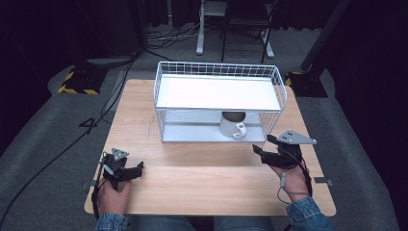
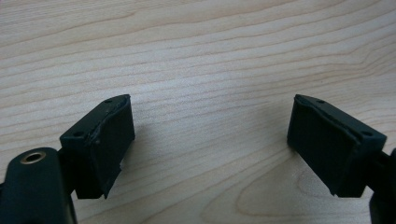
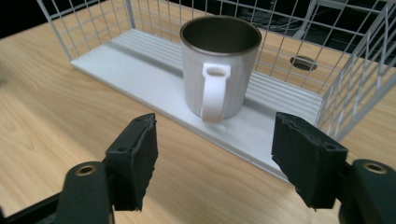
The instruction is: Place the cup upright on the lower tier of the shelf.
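Observation:
A white mug with a dark inside stands upright on the lower shelf of a white wire rack, its handle turned toward the table's front. My right gripper hovers just in front of the rack's right end. In the right gripper view its jaws stand open, apart from the mug, with nothing between them. My left gripper rests low at the front left of the wooden table. It is open in the left gripper view, with bare wood between its pads.
The rack's upper shelf is bare, and wire walls close its sides and back. Black cables run over the grey floor at the left. Furniture legs stand beyond the table's far edge.

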